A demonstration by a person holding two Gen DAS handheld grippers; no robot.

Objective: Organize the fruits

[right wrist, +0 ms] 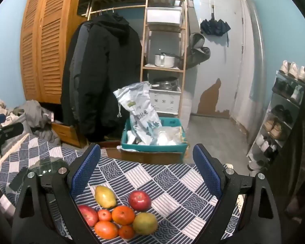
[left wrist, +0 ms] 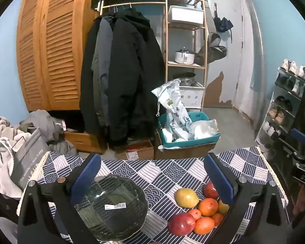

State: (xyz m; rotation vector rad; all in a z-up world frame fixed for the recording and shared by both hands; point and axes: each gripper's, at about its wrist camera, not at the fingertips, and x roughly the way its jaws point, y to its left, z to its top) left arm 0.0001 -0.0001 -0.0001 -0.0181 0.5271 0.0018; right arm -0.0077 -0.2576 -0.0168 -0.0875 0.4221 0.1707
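Eight fruits (right wrist: 120, 217) bunched, round, slick; I'd pinch mid-body. Glass bowl (left wrist: 111, 205) fragile. Left gripper (left wrist: 151, 174) & right gripper (right wrist: 146, 168) wide, empty.

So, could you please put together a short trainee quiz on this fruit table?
1. True or false: the glass bowl already holds fruit.
2. The fruit pile lies on which side of the bowl in the left wrist view? A) left B) right
3. How do both grippers' jaws stand: the left gripper and the right gripper?

Key: 1. False, it is empty. 2. B. 3. Open, holding nothing.
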